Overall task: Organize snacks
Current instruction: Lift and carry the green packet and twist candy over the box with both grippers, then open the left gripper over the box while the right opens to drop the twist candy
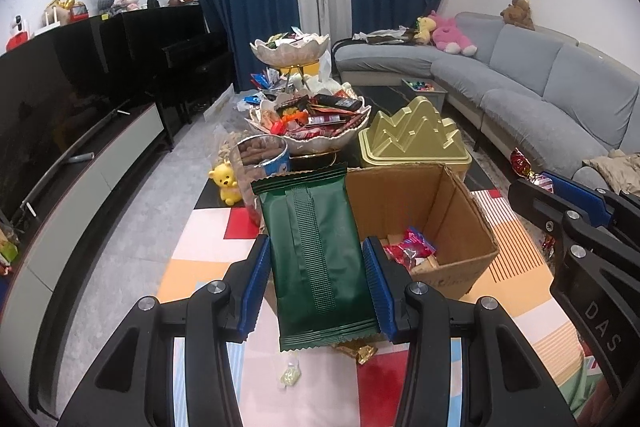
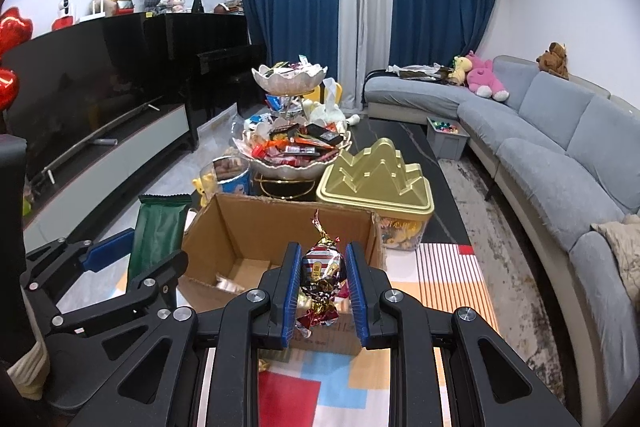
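My left gripper [image 1: 318, 287] is shut on a dark green snack packet [image 1: 316, 251] and holds it upright just left of an open cardboard box [image 1: 460, 211]. The packet also shows in the right wrist view [image 2: 154, 239], with the left gripper [image 2: 120, 263] beside the box [image 2: 224, 227]. My right gripper [image 2: 323, 291] is shut on a foil-wrapped candy [image 2: 320, 275], red and silver, held above the box's near edge. It shows at the right of the left wrist view [image 1: 560, 195] with the candy [image 1: 524, 163]. Red wrapped sweets [image 1: 412, 251] lie inside the box.
Behind the box stand a gold mountain-shaped tin [image 2: 380, 179], a tiered shell bowl stand heaped with snacks [image 2: 296, 147], a clear jar of biscuits [image 2: 230, 173] and a yellow bear toy [image 1: 228, 183]. Loose candies [image 1: 292, 375] lie on the patterned mat. Grey sofa [image 2: 560, 155] right, TV console [image 2: 100, 155] left.
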A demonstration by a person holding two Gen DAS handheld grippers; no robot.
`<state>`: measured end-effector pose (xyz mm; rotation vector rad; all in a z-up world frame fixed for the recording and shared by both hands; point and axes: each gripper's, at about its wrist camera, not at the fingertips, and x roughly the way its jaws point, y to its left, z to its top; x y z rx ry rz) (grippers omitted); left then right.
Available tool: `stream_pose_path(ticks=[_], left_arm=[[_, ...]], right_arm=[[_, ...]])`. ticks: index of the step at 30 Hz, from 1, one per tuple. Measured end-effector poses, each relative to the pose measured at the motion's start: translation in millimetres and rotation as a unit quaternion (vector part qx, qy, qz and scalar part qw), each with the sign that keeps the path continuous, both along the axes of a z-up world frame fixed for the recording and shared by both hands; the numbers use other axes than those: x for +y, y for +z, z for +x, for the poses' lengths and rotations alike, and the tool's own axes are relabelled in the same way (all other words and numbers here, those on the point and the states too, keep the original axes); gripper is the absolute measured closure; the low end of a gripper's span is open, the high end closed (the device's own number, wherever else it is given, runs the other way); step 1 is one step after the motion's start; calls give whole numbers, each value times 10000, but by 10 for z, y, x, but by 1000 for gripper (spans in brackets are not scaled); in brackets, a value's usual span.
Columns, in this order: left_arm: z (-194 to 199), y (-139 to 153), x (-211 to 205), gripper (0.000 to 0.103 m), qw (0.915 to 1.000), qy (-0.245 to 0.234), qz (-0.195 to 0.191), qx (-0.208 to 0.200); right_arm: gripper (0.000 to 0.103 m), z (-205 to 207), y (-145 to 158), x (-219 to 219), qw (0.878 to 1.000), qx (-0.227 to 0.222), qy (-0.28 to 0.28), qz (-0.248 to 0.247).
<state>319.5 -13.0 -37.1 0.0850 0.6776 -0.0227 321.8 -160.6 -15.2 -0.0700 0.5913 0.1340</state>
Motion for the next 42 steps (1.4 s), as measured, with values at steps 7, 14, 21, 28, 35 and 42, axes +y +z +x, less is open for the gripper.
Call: stream_pose_path(ticks=[7, 14, 21, 28, 35, 42], left_arm=[[168, -40, -15, 57, 9999, -96, 50, 28], [368, -127, -19, 57, 9997, -189, 64, 121], [547, -245, -23, 57, 9994, -238, 53, 256], [674, -363, -26, 57, 9989, -276, 33, 388], [730, -422, -37, 57, 9983, -311, 36, 499], [707, -396, -2, 40, 9985, -223, 34, 492]], right_arm=[[79, 171, -39, -5, 10000, 51, 1, -51], [79, 387, -112, -2, 9999, 140, 19, -98], [79, 590, -240, 9, 9995, 269, 60, -130], [79, 768, -383, 10, 9989, 455, 80, -126], [79, 856, -455, 22, 9982, 565, 123, -123], [32, 804, -366, 40, 9991, 369, 127, -159]])
